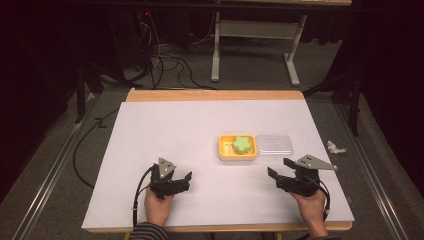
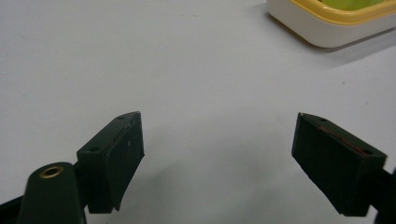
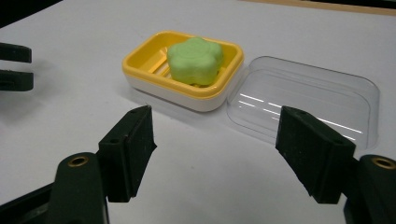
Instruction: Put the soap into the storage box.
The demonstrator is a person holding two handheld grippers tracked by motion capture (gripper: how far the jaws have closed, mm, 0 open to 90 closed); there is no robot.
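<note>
Green soap (image 3: pixel 194 60) in yellow dish (image 3: pixel 140 77), clear lid (image 3: pixel 308 95) touching beside, left gripper (image 1: pixel 186 178) and right gripper (image 1: pixel 280 168) near, jaws wide apart, empty.

No writing, label, brand or number can be read anywhere. The yellow soap dish (image 3: pixel 187 88), the green soap (image 3: pixel 194 60) and the clear lid (image 3: pixel 303 98) are plain. The white table (image 1: pixel 165 130) carries no marks either.

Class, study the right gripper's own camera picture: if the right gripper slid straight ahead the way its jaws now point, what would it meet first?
Probably the clear lid lying beside the yellow soap dish; the right gripper, jaws open, has bare table before that. Depth is uncertain.
</note>
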